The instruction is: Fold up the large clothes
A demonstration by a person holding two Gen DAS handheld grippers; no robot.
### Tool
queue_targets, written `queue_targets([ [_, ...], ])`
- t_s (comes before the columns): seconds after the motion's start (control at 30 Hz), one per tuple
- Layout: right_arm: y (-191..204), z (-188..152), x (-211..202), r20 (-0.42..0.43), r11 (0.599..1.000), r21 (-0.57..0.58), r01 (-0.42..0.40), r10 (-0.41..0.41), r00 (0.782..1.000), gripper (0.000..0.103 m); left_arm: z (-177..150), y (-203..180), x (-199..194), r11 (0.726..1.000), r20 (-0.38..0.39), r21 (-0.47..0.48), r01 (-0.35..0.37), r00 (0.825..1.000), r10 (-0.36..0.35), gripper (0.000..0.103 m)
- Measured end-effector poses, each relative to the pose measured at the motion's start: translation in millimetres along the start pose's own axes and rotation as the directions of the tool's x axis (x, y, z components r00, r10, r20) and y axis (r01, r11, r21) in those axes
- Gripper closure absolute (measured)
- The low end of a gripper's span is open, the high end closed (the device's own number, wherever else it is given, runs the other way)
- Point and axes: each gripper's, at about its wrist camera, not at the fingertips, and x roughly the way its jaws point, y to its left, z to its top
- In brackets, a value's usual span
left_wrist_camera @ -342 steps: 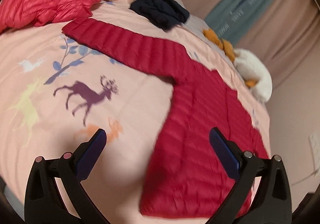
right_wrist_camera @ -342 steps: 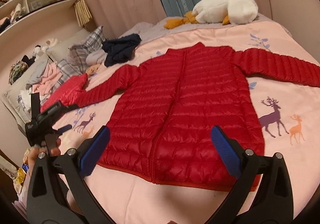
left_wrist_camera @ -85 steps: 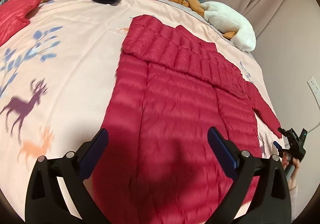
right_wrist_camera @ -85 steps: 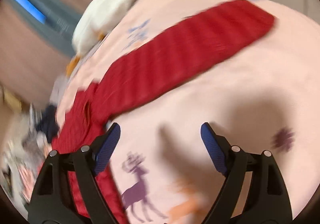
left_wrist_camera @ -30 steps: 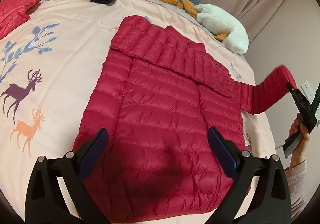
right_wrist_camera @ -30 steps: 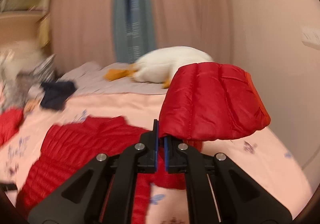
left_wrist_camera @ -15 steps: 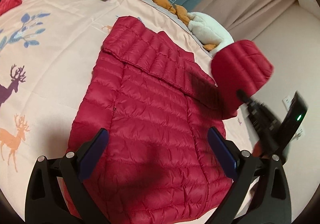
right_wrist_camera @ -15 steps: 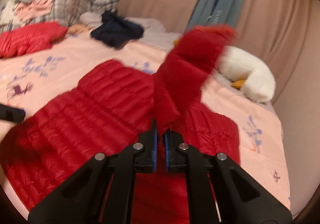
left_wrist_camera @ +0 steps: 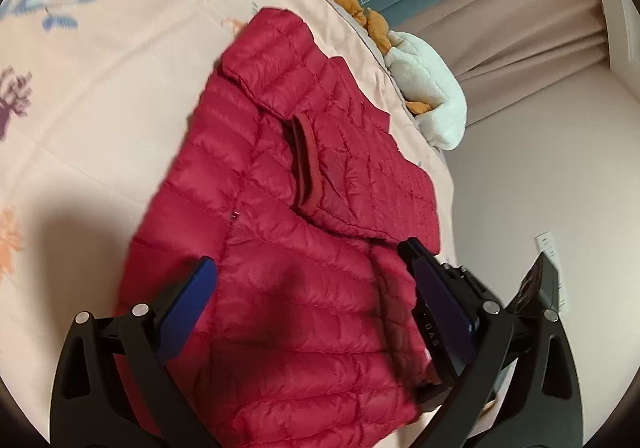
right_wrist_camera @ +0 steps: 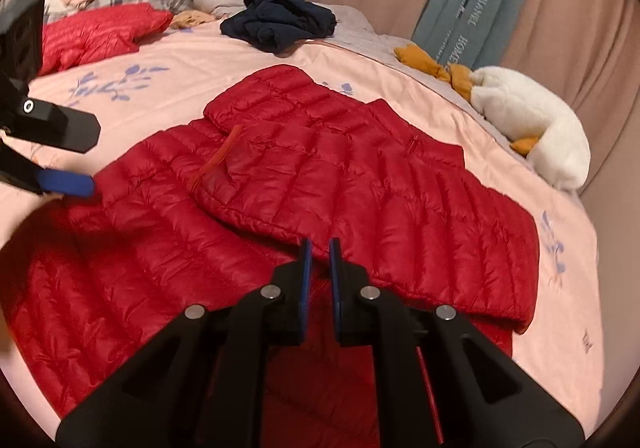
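A red down jacket lies flat on the pink bed cover. Its sleeve lies folded across the chest, with the cuff towards the far shoulder. My right gripper sits at the sleeve's near edge. Its pads stand almost together and seem to pinch that edge. My left gripper hangs open low over the jacket's lower half with nothing between its fingers. One of its blue fingertips shows at the jacket's left side in the right wrist view.
A white plush goose lies at the bed's far right corner, close to the wall and curtains. Dark navy clothes, a second red jacket and a stack of folded clothes with plaid pillows lie at the head of the bed.
My right gripper has swung the raised sleeve down and across, and it now lies flat on the jacket. My left gripper has dropped closer to the jacket and rolled.
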Motion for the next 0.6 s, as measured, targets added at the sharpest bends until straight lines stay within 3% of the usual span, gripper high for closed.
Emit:
queue_targets([
  [0.13,-8,-4,0,-0.012,0.999,0.036,-0.017,0.018,1.000,0.090,6,-4,16,0.998,-0.036,-0.031,0.054,0.998,-0.055,0.004],
  [0.2,-12,-6,1,-0.018,0.998,0.060,-0.021,0.022,1.000,0.073,10,-9,27,0.997,-0.053,-0.043,0.069,0.996,-0.071,0.004],
  [0.27,-16,-9,-3,-0.008,0.995,0.093,-0.043,0.044,0.999,0.068,14,-14,39,0.995,-0.076,-0.054,0.086,0.993,-0.090,0.004],
  [0.37,-24,-14,-10,0.008,0.988,0.141,-0.058,0.057,0.998,0.049,19,-23,63,0.996,-0.108,-0.055,0.069,0.991,-0.075,0.004],
  [0.6,-53,-34,-36,0.068,0.944,0.305,-0.123,0.107,0.992,0.046,27,-25,100,0.995,-0.124,-0.086,0.042,0.991,-0.052,0.004],
])
